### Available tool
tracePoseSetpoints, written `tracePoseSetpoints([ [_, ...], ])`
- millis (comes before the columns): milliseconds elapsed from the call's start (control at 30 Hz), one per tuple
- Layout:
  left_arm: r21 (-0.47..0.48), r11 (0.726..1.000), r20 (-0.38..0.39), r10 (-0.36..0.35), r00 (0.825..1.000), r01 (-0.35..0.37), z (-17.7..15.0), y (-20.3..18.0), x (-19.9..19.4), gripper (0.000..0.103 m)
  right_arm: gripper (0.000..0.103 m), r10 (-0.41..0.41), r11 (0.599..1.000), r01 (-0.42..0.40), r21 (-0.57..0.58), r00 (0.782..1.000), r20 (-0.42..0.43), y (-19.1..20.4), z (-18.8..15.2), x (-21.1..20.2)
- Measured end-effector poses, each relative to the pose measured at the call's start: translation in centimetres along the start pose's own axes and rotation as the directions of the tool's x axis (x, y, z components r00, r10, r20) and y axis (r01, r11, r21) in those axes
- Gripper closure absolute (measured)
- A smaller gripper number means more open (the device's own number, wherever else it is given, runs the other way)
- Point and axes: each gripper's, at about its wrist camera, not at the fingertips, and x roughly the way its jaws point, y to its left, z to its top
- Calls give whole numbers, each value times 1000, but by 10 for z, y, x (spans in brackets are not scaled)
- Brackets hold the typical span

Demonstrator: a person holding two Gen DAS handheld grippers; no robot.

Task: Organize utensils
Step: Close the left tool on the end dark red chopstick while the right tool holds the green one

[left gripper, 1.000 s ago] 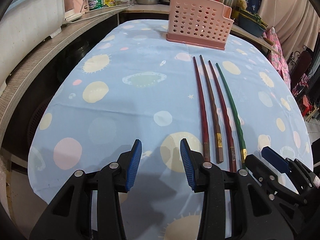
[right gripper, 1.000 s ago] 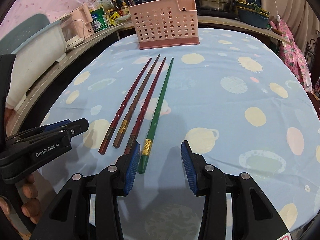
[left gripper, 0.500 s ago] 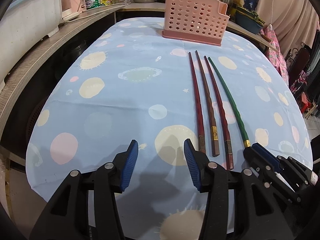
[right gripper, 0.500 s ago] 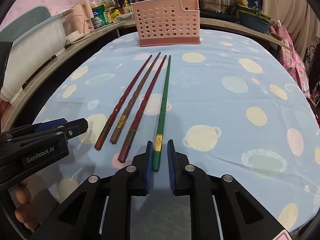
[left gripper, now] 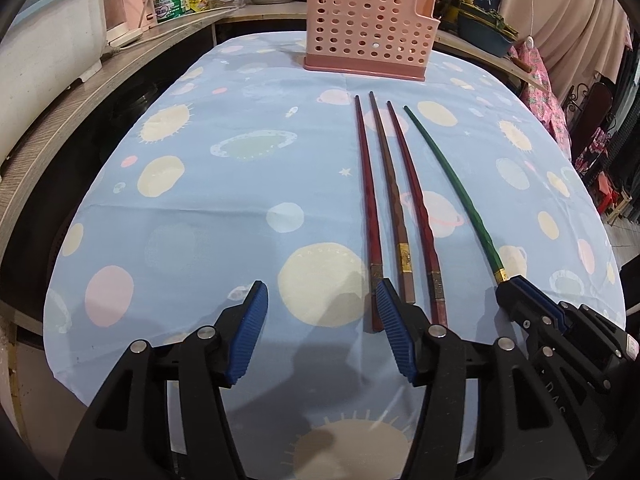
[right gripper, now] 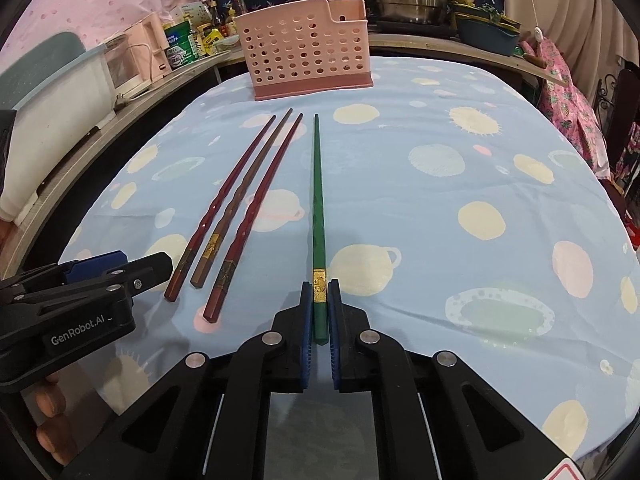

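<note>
The planet-print tablecloth (left gripper: 224, 184) is lying under your tools. Your right gripper (right gripper: 320, 320) is clenching the green chopstick (right gripper: 319, 216) near its butt end. Your left gripper (left gripper: 320, 332) has just been opening, holding nothing, with three brown chopsticks (left gripper: 394, 200) lying just beyond its right jaw and the pink basket (left gripper: 368, 40) standing far ahead.
</note>
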Motion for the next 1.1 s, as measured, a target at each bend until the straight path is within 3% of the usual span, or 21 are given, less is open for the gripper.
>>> tracePoseSetpoints([
  [633,25,1000,-1,17,1000,-17,-3,-8,8,50,96,-1,1000,1,-2,1000,10,0,-2,0],
  [1000,2,1000,0,25,1000,-25,-1,2,7,87,96,-2,1000,2,-4,1000,11,0,-3,0],
  [1100,-5,1000,-3,23,1000,-23,-1,4,7,92,96,-2,1000,2,-4,1000,10,0,-3,0],
])
